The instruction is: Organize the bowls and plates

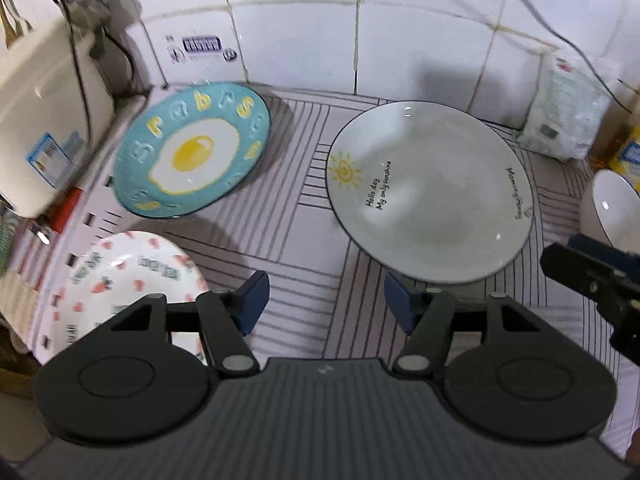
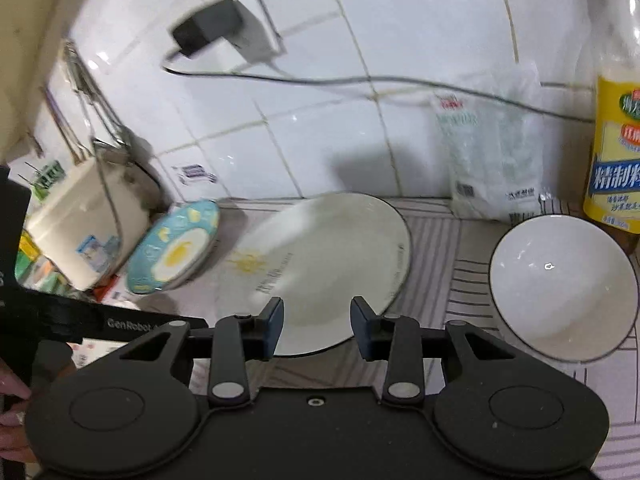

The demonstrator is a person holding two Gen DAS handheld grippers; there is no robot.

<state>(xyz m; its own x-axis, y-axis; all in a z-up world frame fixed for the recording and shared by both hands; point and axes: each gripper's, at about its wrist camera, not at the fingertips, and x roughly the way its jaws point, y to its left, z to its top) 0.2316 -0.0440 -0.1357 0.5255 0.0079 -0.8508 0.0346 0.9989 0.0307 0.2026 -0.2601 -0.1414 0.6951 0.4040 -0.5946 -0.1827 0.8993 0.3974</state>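
A white plate with a sun drawing lies flat on the striped mat. A blue plate with a fried-egg picture leans tilted at the back left. A white plate with pink strawberries sits at the near left. A white bowl with a dark rim stands to the right. My left gripper hangs open over bare mat, left of the sun plate's near edge. My right gripper is open above that plate's near rim, pads apart from it.
A cream appliance stands at the left against the tiled wall. A plastic bag of white grains and a yellow-labelled bottle stand at the back right. A power adapter with a cable hangs on the wall.
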